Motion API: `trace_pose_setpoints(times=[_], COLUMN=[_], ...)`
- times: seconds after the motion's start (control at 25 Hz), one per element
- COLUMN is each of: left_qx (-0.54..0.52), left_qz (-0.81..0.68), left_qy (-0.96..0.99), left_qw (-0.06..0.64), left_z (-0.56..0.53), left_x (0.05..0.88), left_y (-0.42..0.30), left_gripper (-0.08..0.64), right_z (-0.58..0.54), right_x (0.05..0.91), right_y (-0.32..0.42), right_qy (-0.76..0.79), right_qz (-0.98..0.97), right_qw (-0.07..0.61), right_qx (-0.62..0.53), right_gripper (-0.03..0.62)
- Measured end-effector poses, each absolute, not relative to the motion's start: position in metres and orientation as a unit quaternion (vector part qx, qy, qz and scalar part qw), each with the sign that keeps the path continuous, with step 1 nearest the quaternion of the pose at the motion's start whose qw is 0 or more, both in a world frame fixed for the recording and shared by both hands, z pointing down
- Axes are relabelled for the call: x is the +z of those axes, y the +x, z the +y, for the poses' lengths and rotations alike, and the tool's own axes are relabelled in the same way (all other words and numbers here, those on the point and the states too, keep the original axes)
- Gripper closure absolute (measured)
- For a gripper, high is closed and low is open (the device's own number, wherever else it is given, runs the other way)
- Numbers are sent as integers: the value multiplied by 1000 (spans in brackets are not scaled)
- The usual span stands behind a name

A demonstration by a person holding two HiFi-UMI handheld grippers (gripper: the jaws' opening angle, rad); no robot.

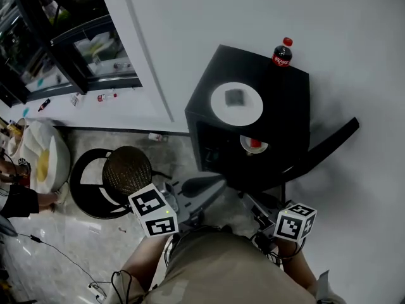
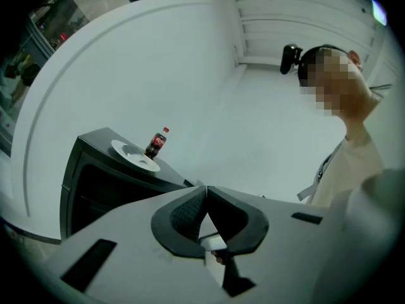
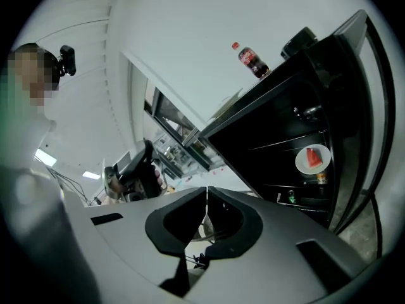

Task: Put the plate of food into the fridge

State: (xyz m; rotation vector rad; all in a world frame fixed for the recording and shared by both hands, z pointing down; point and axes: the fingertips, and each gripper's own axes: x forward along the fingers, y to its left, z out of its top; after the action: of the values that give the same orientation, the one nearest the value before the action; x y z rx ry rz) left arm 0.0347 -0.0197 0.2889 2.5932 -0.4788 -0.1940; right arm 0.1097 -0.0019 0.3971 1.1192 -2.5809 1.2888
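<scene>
The black mini fridge [image 1: 253,125] stands against the white wall with its door [image 1: 329,145] swung open to the right. A white plate with a red piece of food [image 1: 254,144] sits on a shelf inside; in the right gripper view this plate [image 3: 312,159] lies deep in the open cabinet. Another white plate with a grey item [image 1: 236,102] lies on the fridge top beside a cola bottle [image 1: 282,52]. My left gripper [image 1: 212,182] and right gripper [image 1: 253,202] are both held low in front of the fridge, shut and empty, well short of either plate.
A round wicker stool on a black ring base [image 1: 123,173] stands left of the fridge. Another person's hand [image 1: 44,199] shows at the far left, near a white bag [image 1: 41,154]. Cables trail over the marble floor [image 1: 57,252]. A glass cabinet [image 1: 76,43] lines the back left.
</scene>
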Motion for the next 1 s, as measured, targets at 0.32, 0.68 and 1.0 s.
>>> trace_pose_setpoints(times=[0.32,0.68,1.0], left_qx=[-59,-29,1], left_qz=[-160,-134,-93], left_qy=[957,971,984], left_qw=[233,198,151], left_z=[-42,-63,-81], left_x=[293,311,314], left_y=[-6,-37,-20], left_gripper=[548,548,548], right_z=[-26,-46,-43], right_x=[392,403,410], right_y=[66,32,44], right_qy=[376,407,450], right_qz=[-831,-812,-784], right_qw=[28,45,43], right_qx=[410,415,427], right_gripper=[571,571,571])
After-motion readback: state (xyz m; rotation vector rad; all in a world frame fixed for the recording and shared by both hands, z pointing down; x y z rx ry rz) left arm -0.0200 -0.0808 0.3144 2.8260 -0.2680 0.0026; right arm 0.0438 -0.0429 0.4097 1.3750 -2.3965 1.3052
